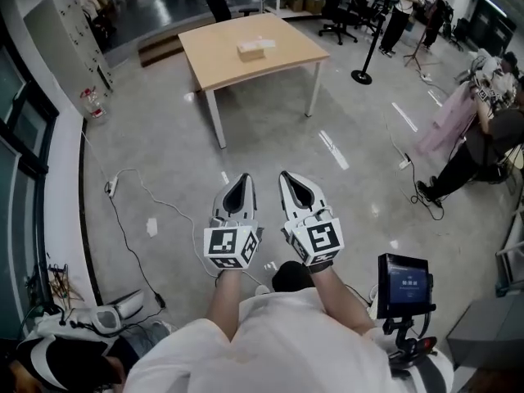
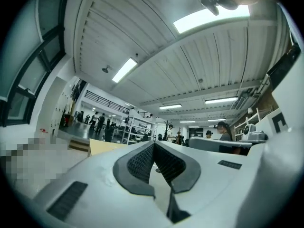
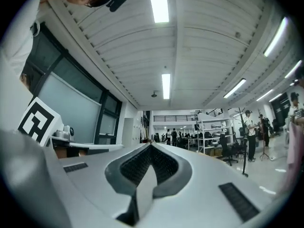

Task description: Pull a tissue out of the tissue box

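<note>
The tissue box (image 1: 256, 48) is a pale, flat box lying near the middle of a light wooden table (image 1: 213, 56), far ahead of me across the grey floor. Both grippers are held close to my body, side by side and pointing toward the table, well short of it. The left gripper (image 1: 241, 178) has its jaws closed tip to tip with nothing in them. The right gripper (image 1: 289, 176) is likewise shut and empty. In the left gripper view the left gripper (image 2: 153, 143) shows its ribbed pads meeting, with a corner of the table (image 2: 102, 146) beyond. The right gripper view shows the right gripper (image 3: 151, 145) with pads together.
A white cable and power strip (image 1: 109, 188) trail over the floor at the left. A black stand (image 1: 361, 76) rises right of the table. A crouching person (image 1: 458, 162) is at the far right. A small screen on a mount (image 1: 403, 281) sits by my right elbow.
</note>
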